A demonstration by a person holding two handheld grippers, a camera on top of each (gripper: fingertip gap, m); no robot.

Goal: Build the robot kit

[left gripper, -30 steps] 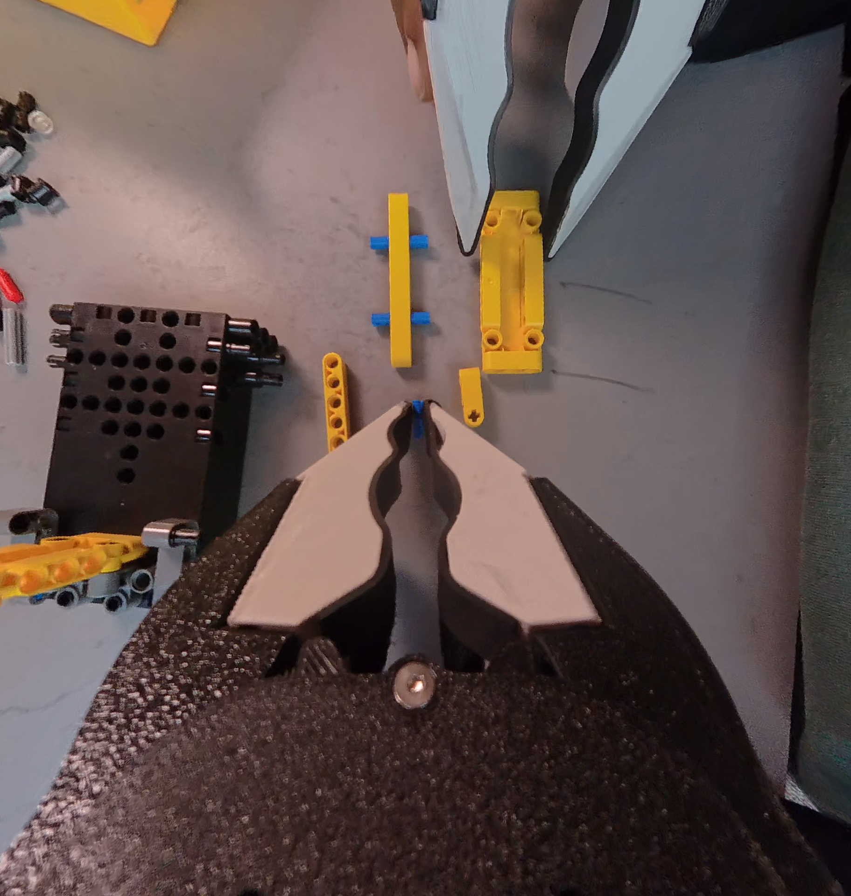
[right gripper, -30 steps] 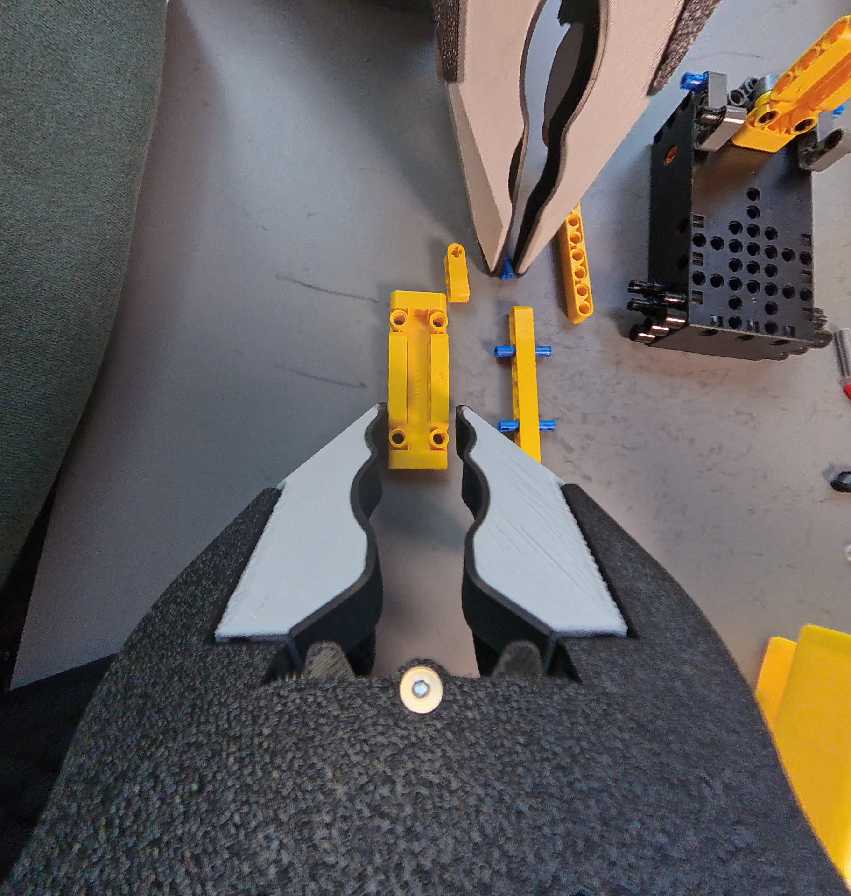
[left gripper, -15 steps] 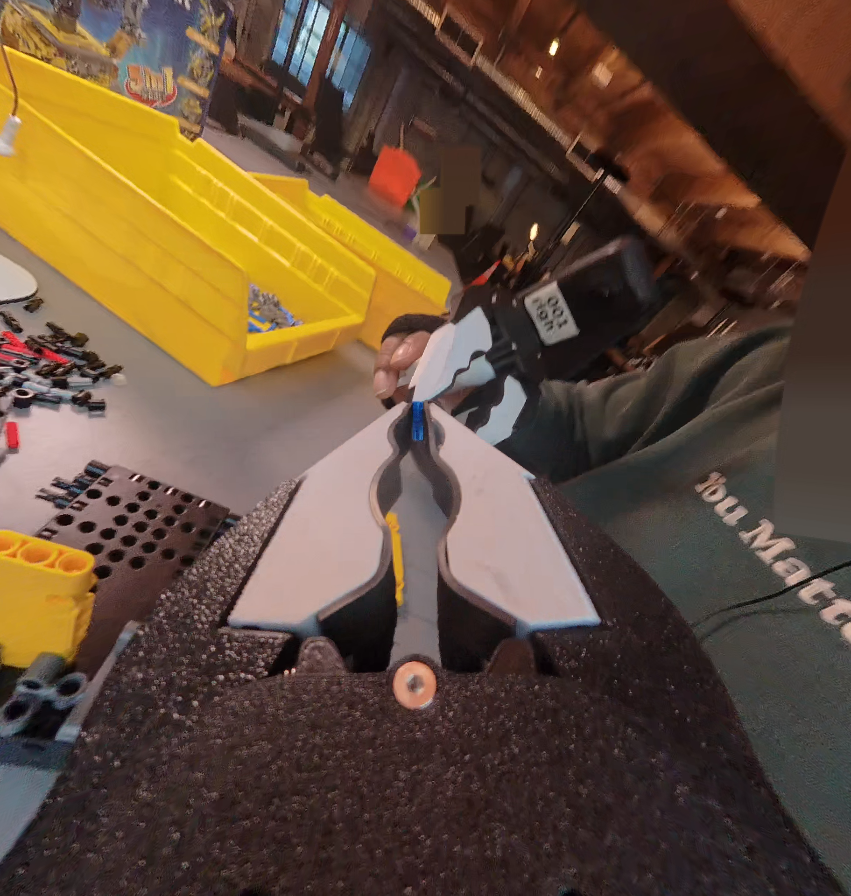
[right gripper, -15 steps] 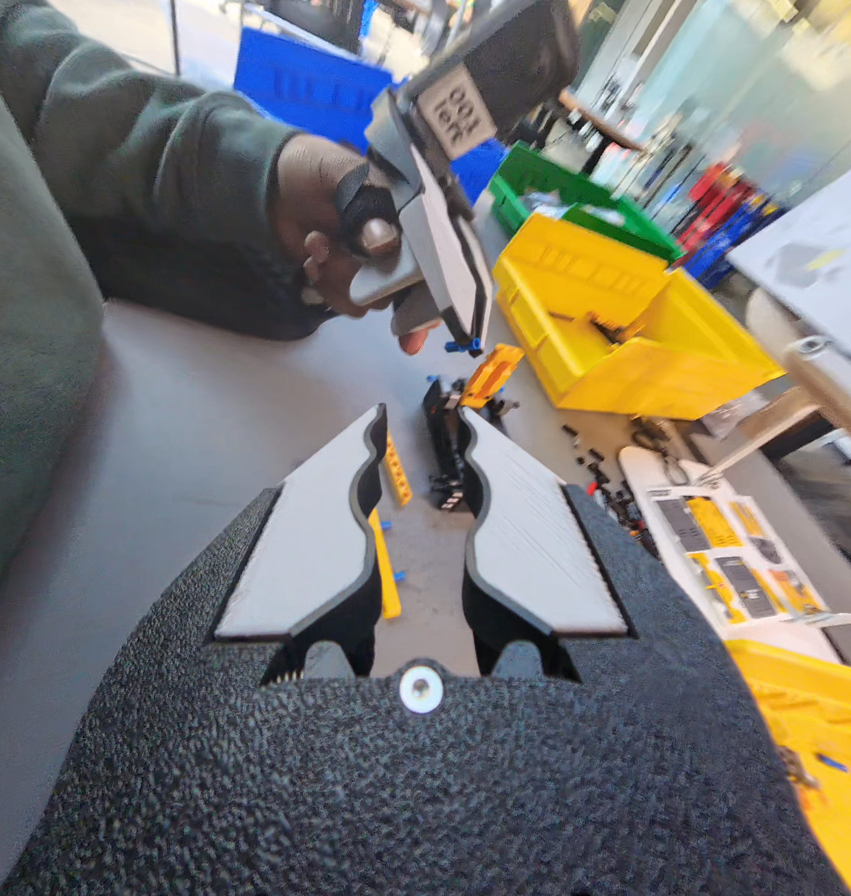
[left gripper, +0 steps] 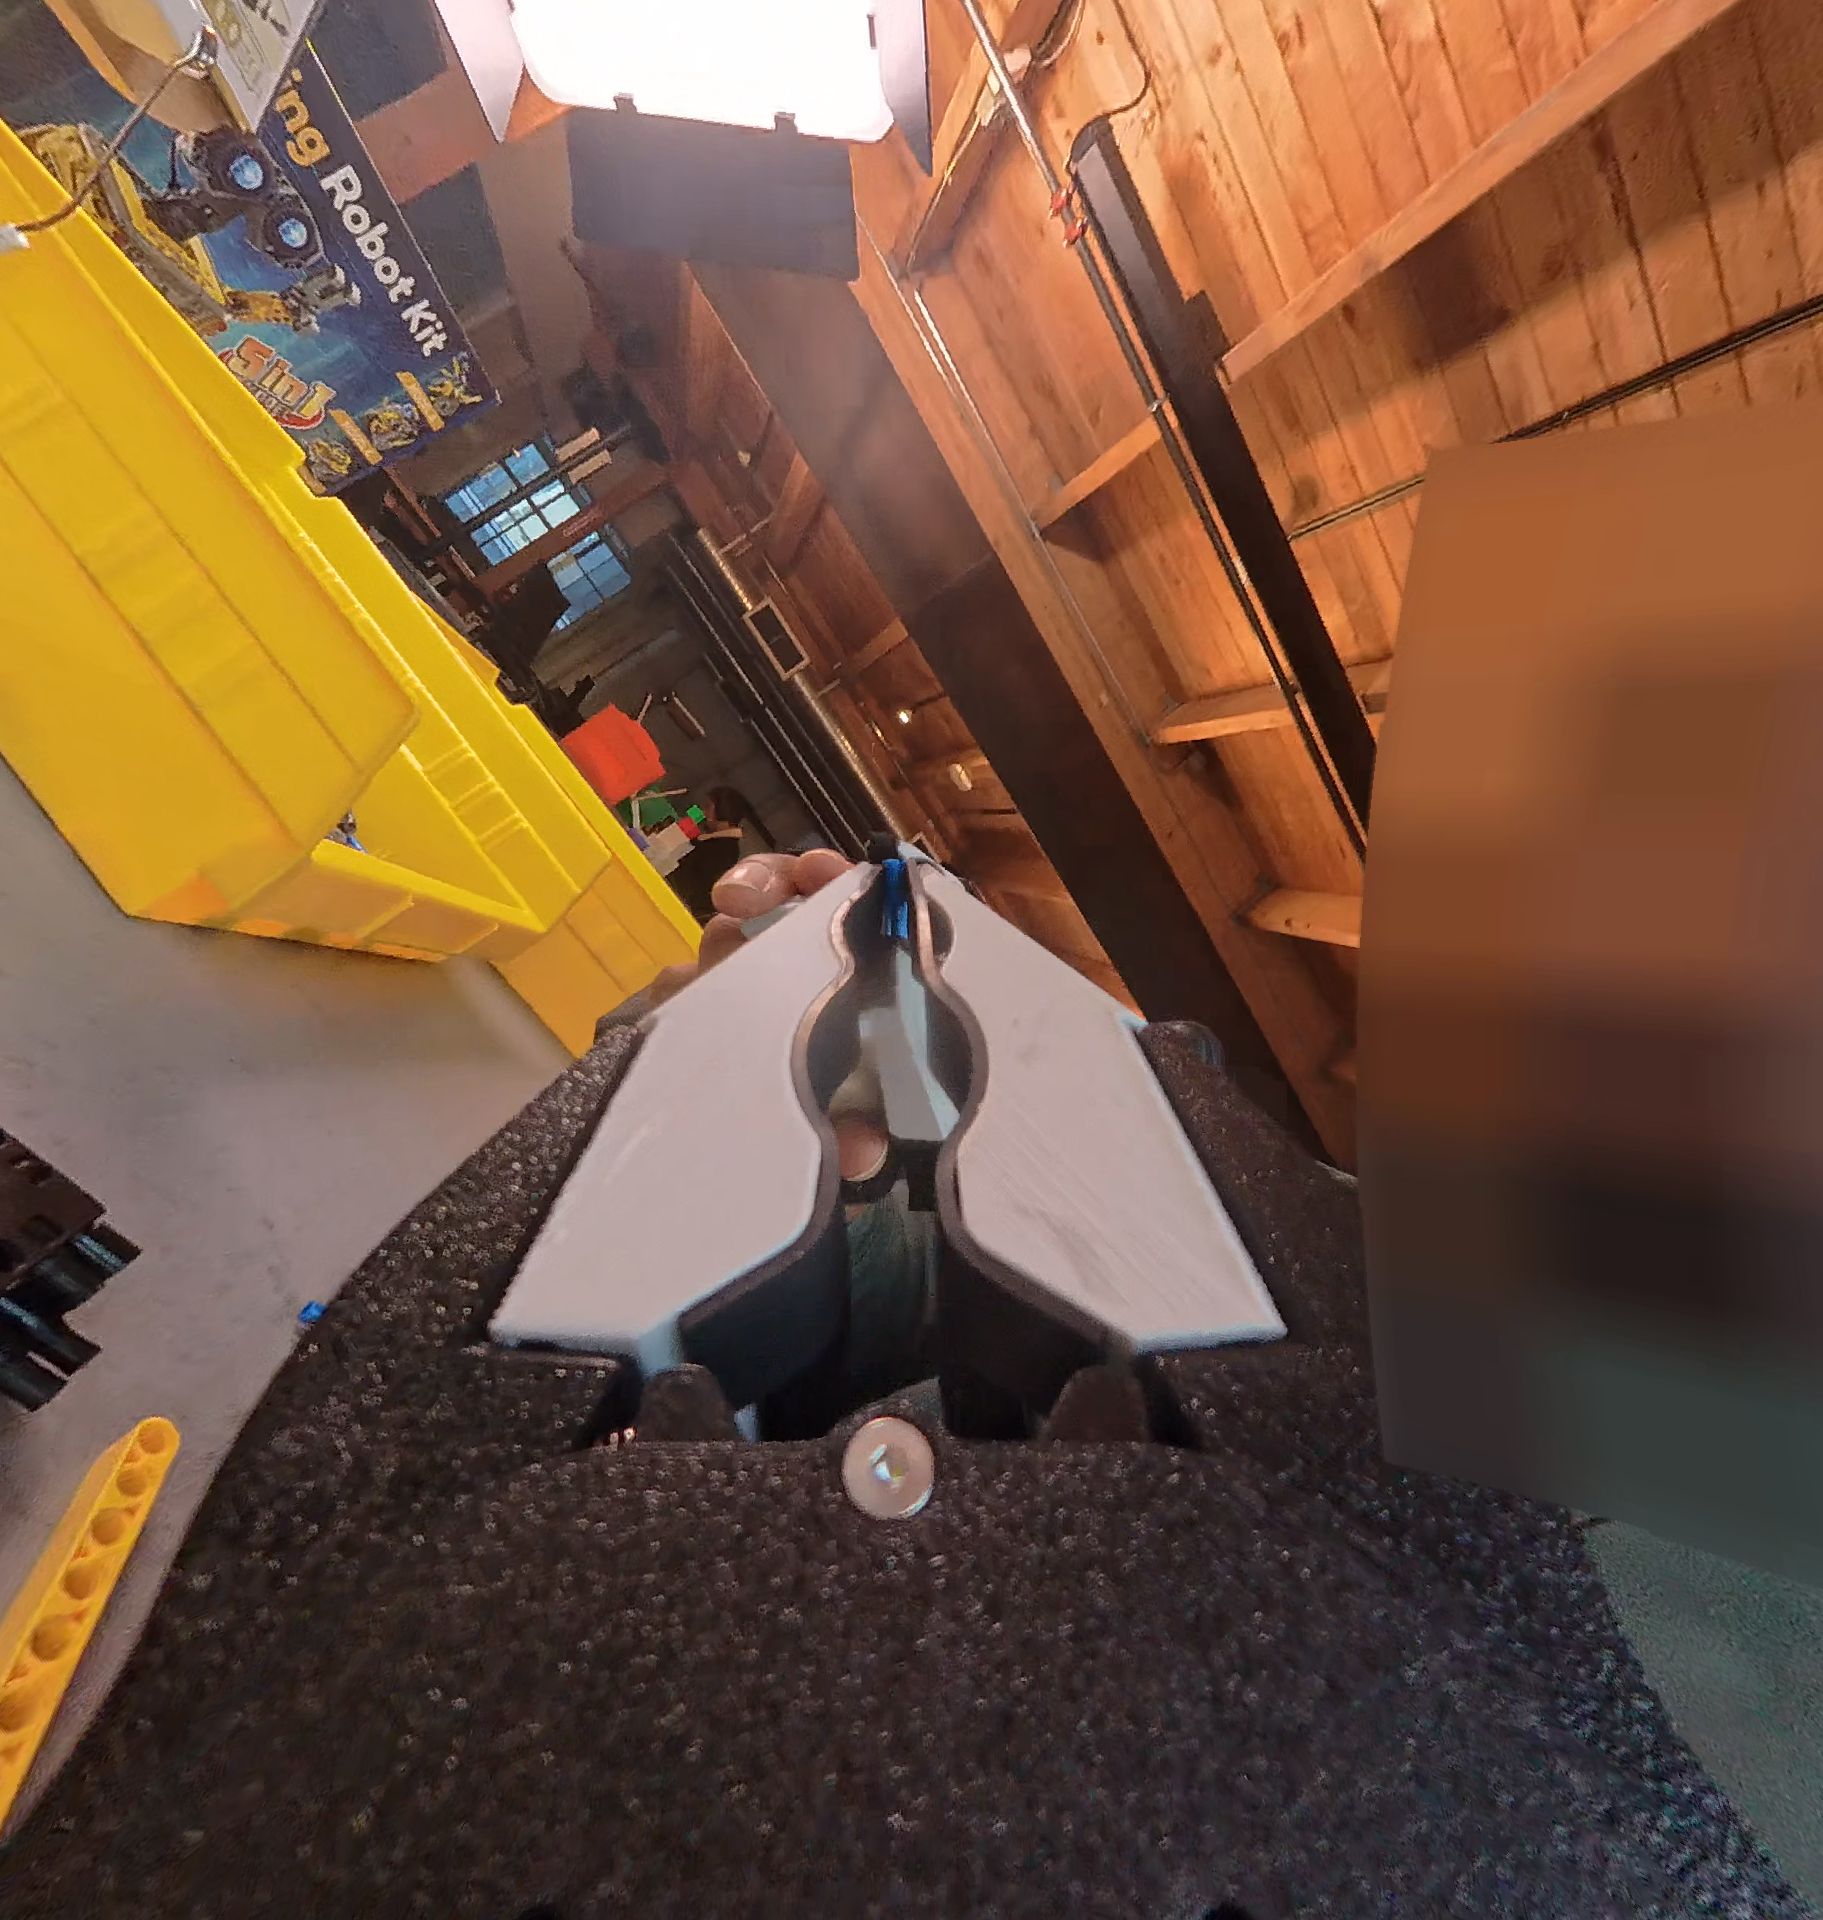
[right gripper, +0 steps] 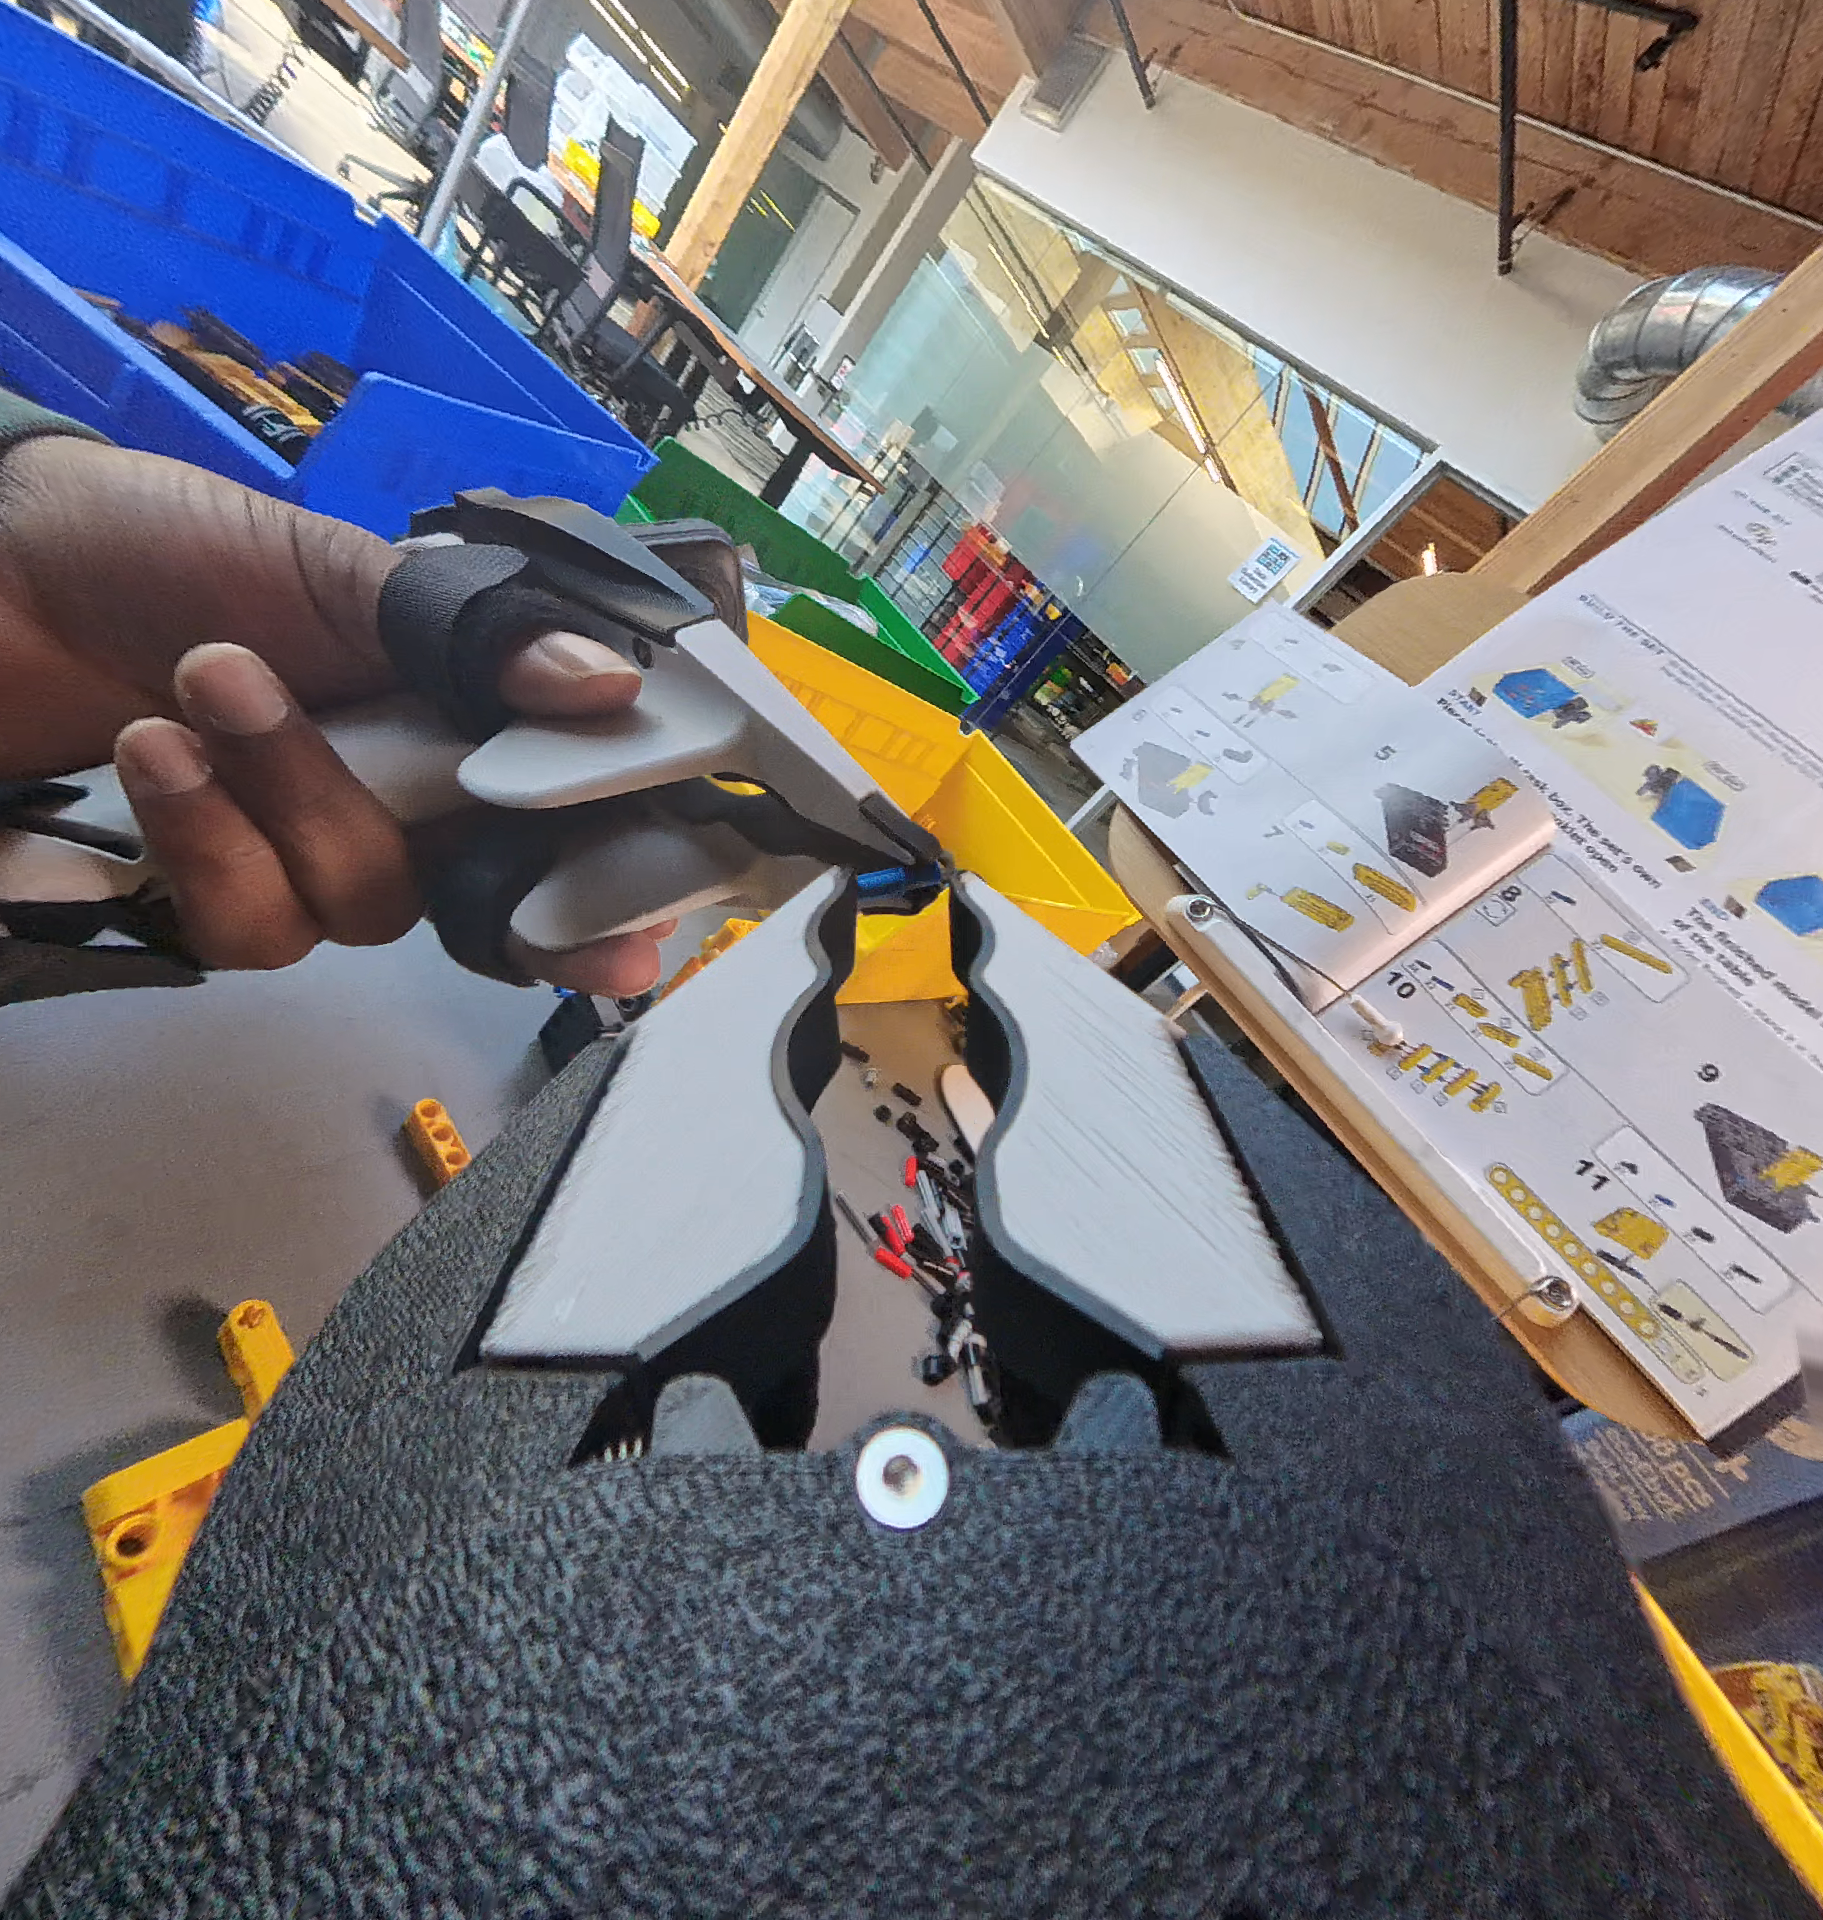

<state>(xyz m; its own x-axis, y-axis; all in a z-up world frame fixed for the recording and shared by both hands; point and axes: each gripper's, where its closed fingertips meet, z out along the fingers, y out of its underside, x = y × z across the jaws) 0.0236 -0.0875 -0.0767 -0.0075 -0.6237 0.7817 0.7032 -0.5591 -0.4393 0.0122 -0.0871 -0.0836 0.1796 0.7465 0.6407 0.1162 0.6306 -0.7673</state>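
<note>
The left gripper [left gripper: 891, 883] pinches a small blue pin [left gripper: 891, 906] at its tips, raised above the table [left gripper: 159, 1122]. At 12 o'clock from it, the right gripper [right gripper: 894, 891] stands spread, its 2 tips flanking that pin.

The yellow beam [left gripper: 50, 1621] runs off the lower left edge; the black plate [left gripper: 8, 1236] is cut off too.

Looks to us like a big open workshop or maker space: wood plank walls [left gripper: 1302, 312] and timber beams [right gripper: 751, 135], yellow parts bins [left gripper: 159, 644] and blue bins [right gripper: 263, 270] along the grey worktable [right gripper: 211, 1122], plus glass-walled rooms [right gripper: 1042, 436] and desks behind.
</note>
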